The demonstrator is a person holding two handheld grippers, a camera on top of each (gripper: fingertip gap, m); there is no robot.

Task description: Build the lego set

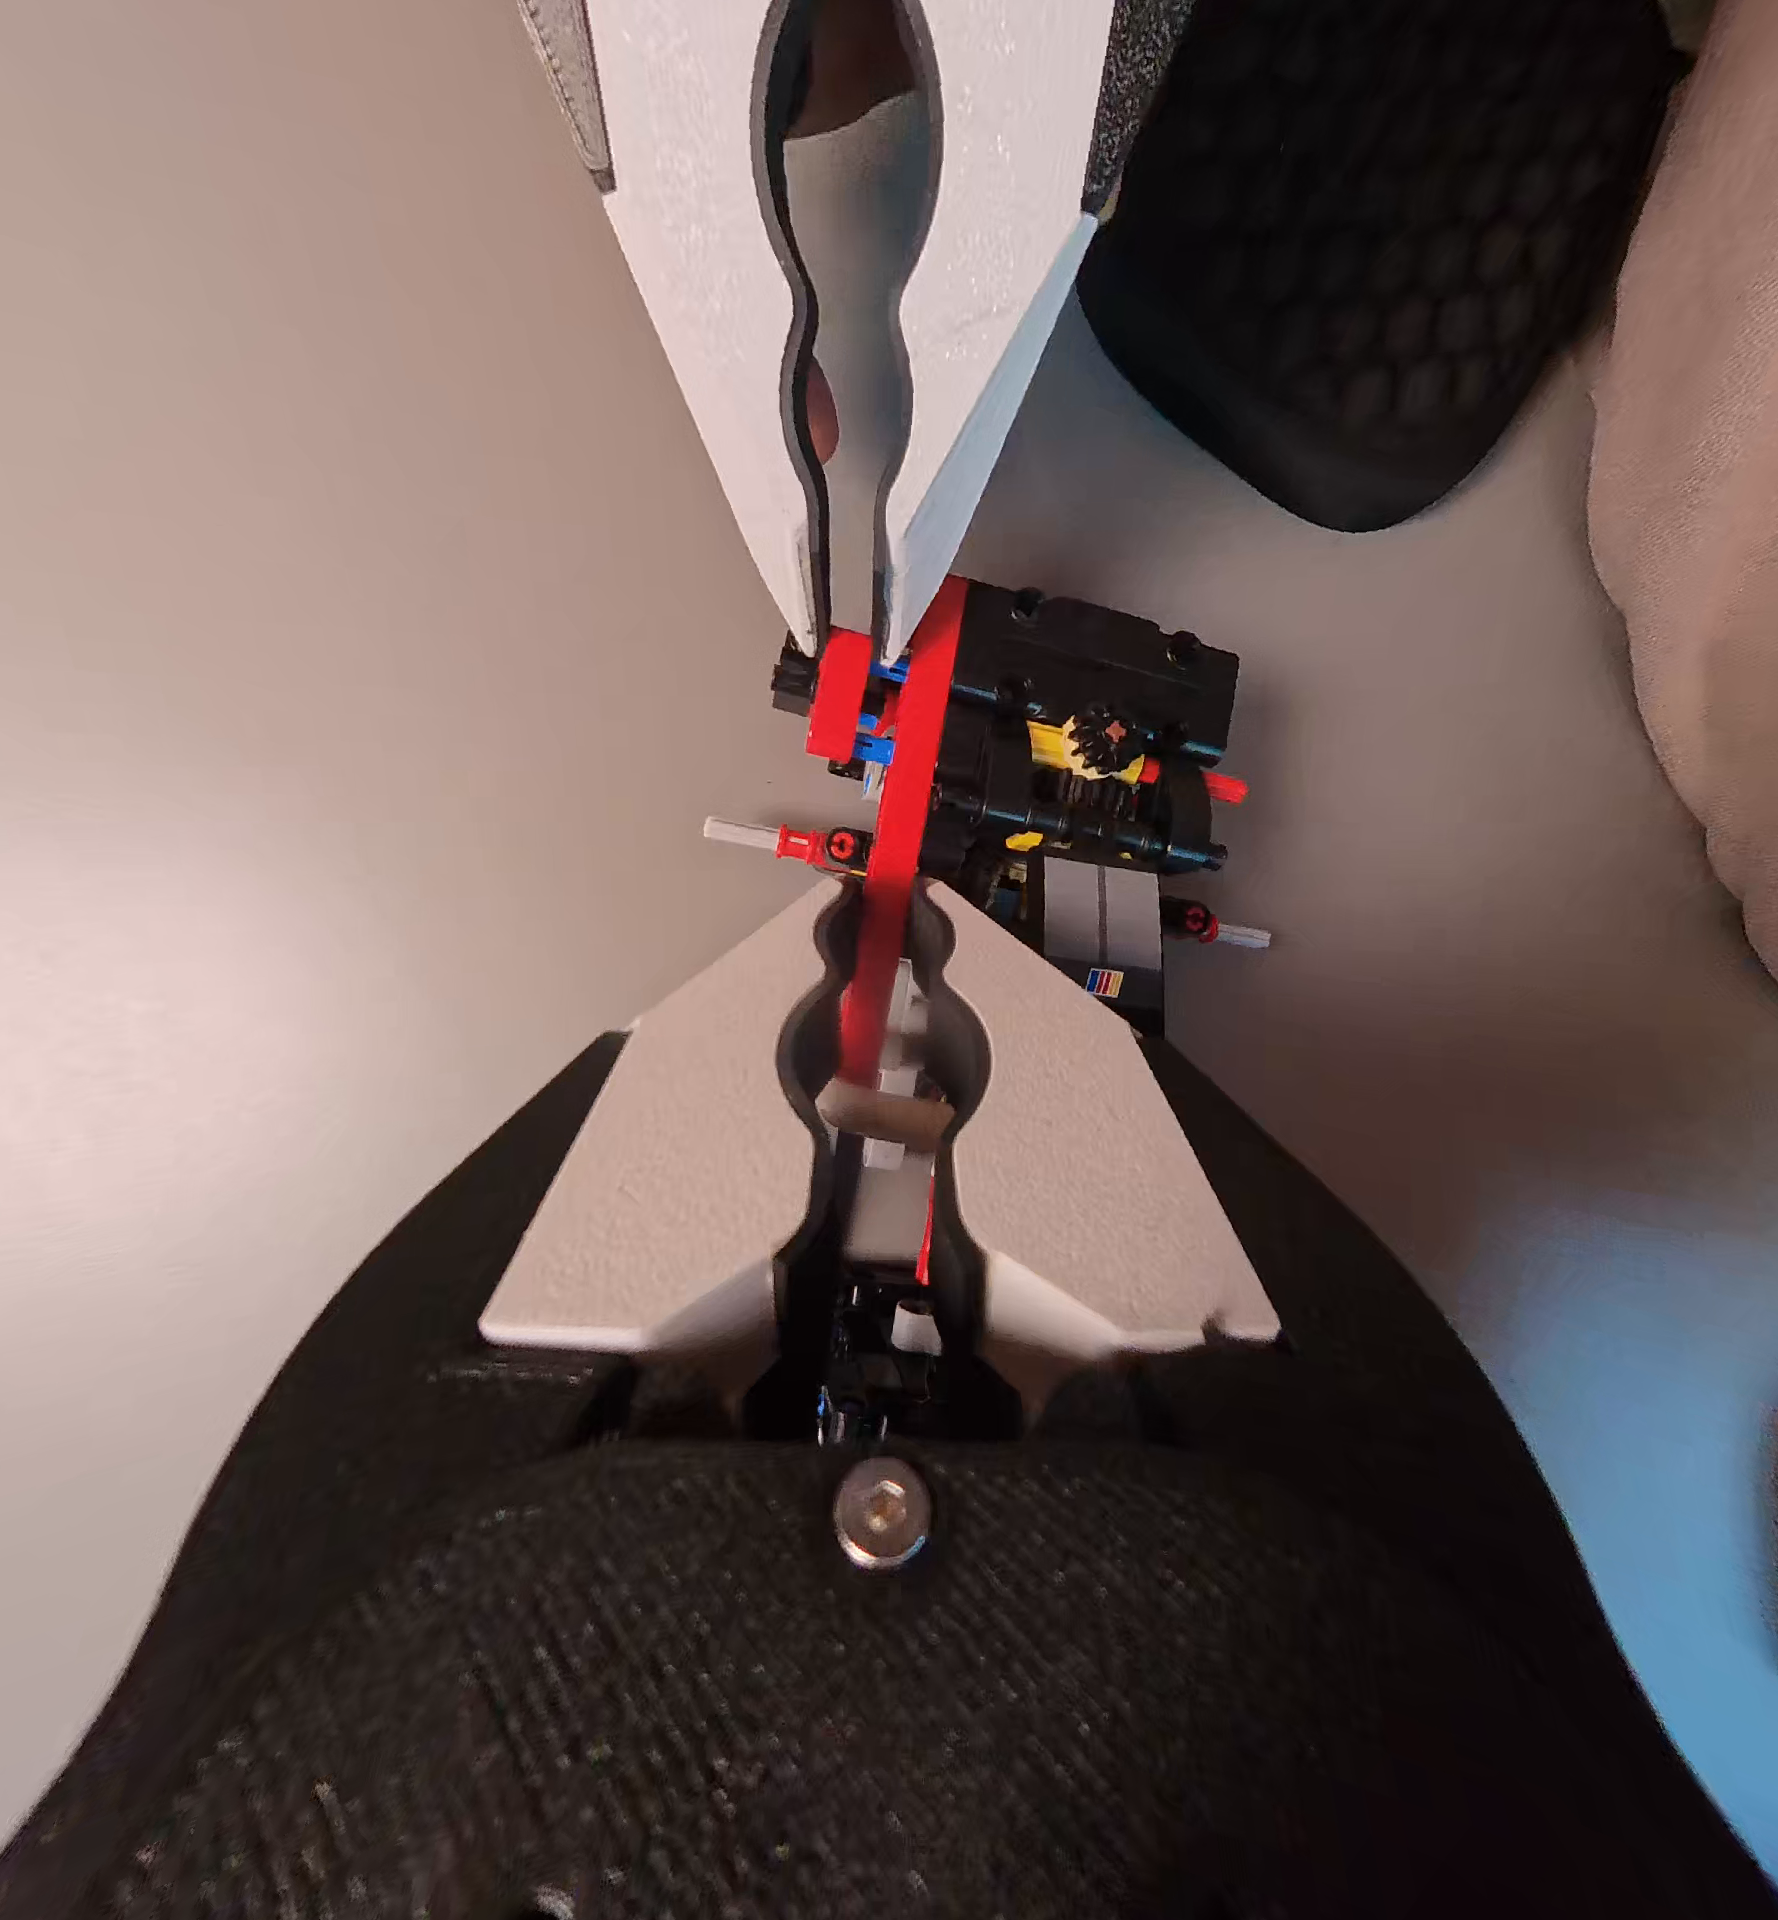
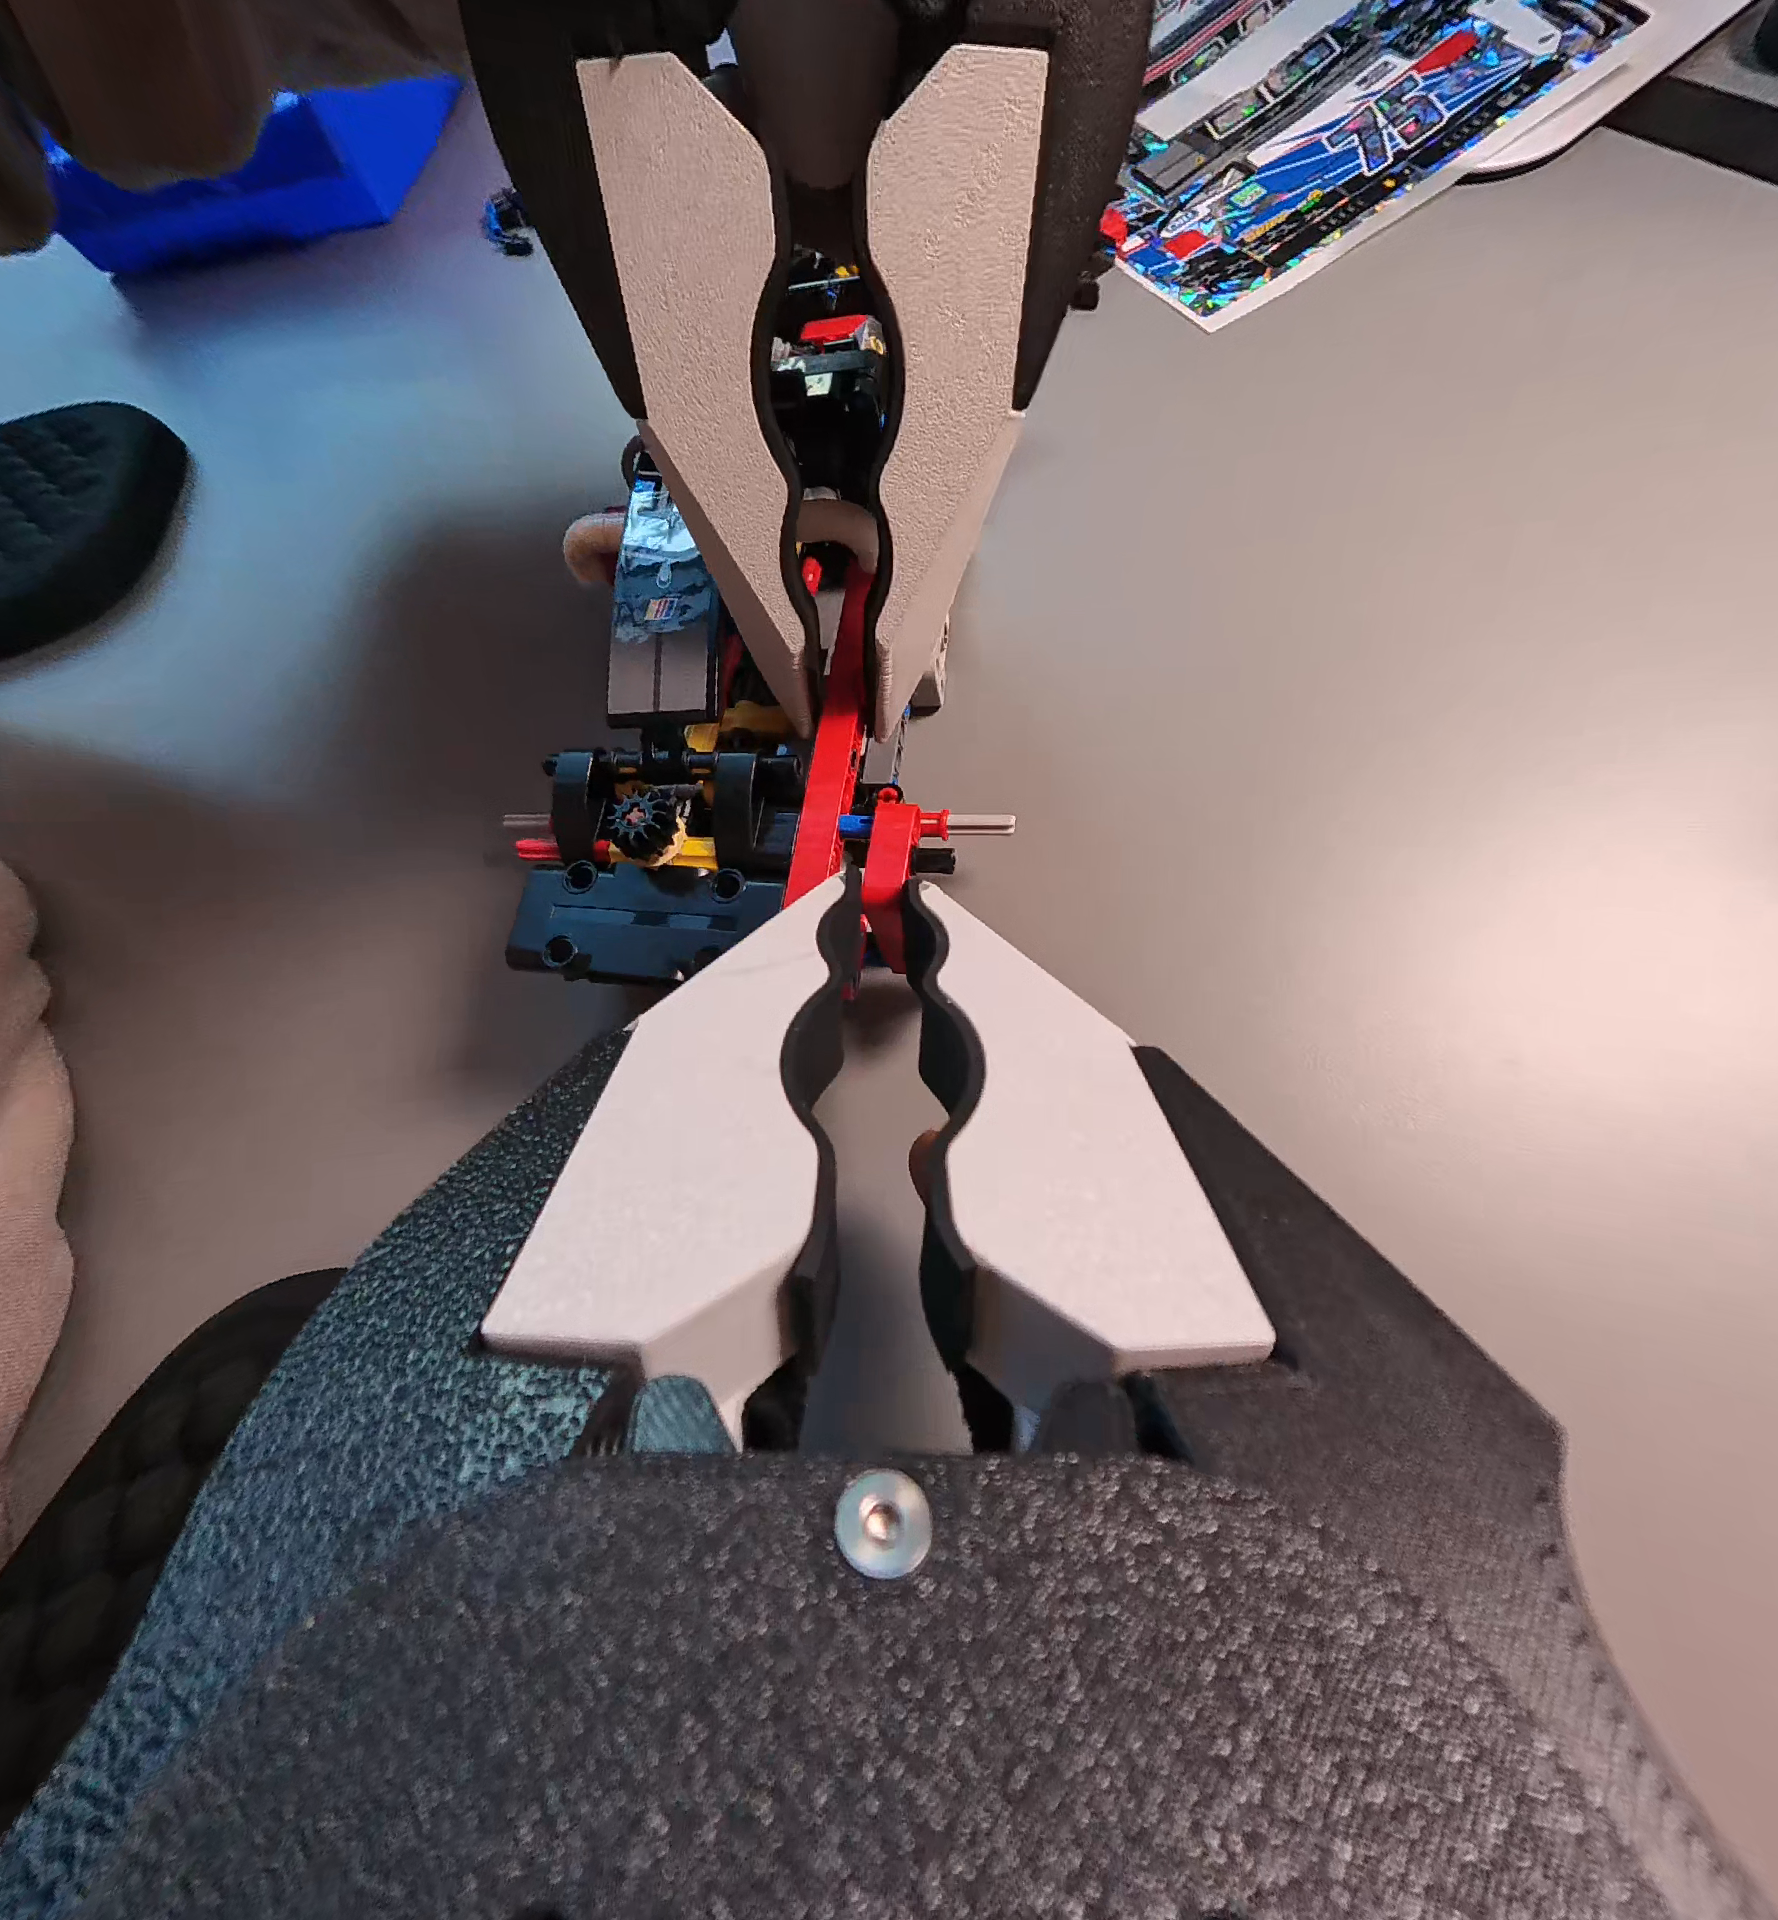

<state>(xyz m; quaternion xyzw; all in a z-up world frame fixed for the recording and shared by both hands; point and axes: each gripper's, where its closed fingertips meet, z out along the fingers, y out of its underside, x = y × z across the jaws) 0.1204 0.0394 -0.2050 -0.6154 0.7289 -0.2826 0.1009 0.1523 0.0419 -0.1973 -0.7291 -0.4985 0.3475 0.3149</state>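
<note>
A partly built lego car chassis [image 1: 1072, 727], black with yellow gears and grey axles, lies on the grey table [image 1: 293, 727]. My left gripper [image 1: 885, 899] is shut on the chassis's long red beam [image 1: 906, 748]. My right gripper [image 1: 852, 639] comes in from the opposite side and is shut on a small red beam [image 1: 841, 691] held against blue pins beside the long beam. In the right wrist view my right gripper [image 2: 880, 899] pinches the small red beam [image 2: 893, 847], and the left gripper [image 2: 843, 717] clamps the long red beam [image 2: 831, 790] of the chassis [image 2: 646, 831].
A black mesh pad [image 2: 33, 520] lies beside the chassis and also shows in the left wrist view [image 1: 1384, 260]. A sticker sheet [image 2: 1384, 135] lies at the far right, a blue box [image 2: 261, 177] at the far left. Beige cloth [image 1: 1747, 623] borders the table. Spacing between my two grippers at the tips: around 4 centimeters.
</note>
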